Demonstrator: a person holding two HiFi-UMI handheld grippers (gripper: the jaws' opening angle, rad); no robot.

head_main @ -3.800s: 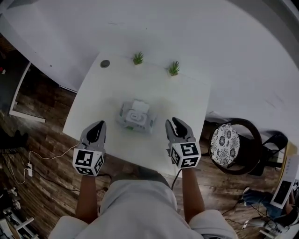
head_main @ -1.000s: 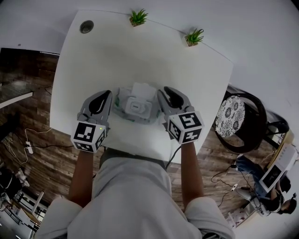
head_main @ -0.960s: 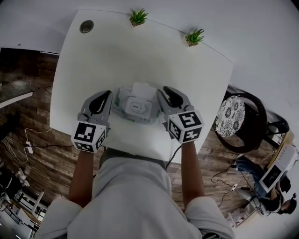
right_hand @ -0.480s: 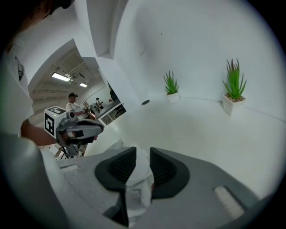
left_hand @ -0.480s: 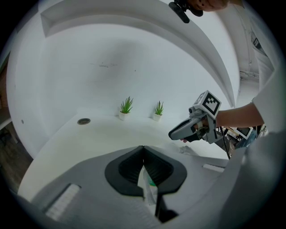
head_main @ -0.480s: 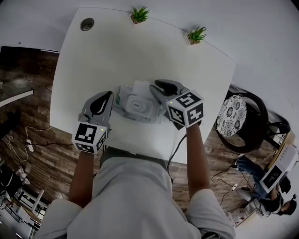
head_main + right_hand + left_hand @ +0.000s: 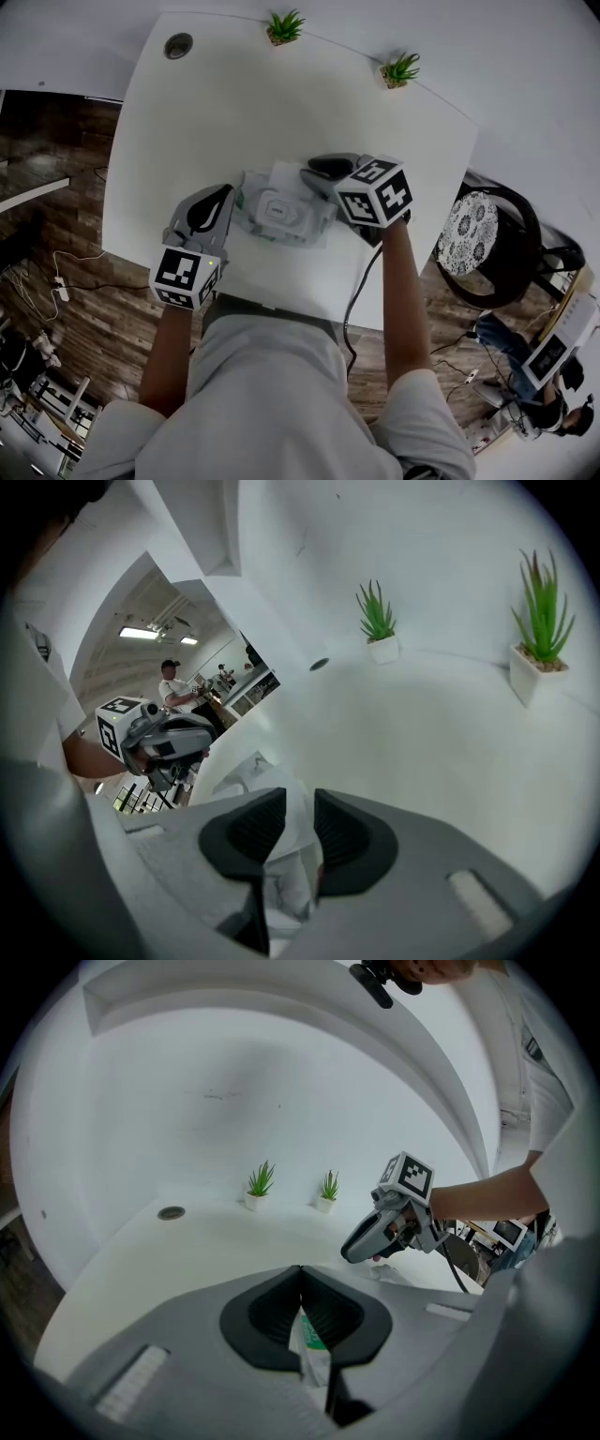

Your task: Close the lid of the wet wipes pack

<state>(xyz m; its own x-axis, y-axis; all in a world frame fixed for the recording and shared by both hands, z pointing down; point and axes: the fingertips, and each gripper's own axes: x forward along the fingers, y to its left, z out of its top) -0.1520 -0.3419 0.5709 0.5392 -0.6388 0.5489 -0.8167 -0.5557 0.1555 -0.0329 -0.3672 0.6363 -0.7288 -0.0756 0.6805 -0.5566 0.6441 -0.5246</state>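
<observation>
Right hand-held gripper [image 7: 315, 170] swung onto wet wipes pack [image 7: 281, 212], pinching lid [image 7: 282, 174], left hand-held gripper [image 7: 223, 194] clamping edge.

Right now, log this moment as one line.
left gripper: shut on wet wipes pack | right gripper: shut on lid | lid: open

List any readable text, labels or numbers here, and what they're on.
No readable text.
Wet wipes pack: green print, seen inside the left claw, too blurred to read.
Marker cubes: square black-and-white patterns only, no words or numbers.
</observation>
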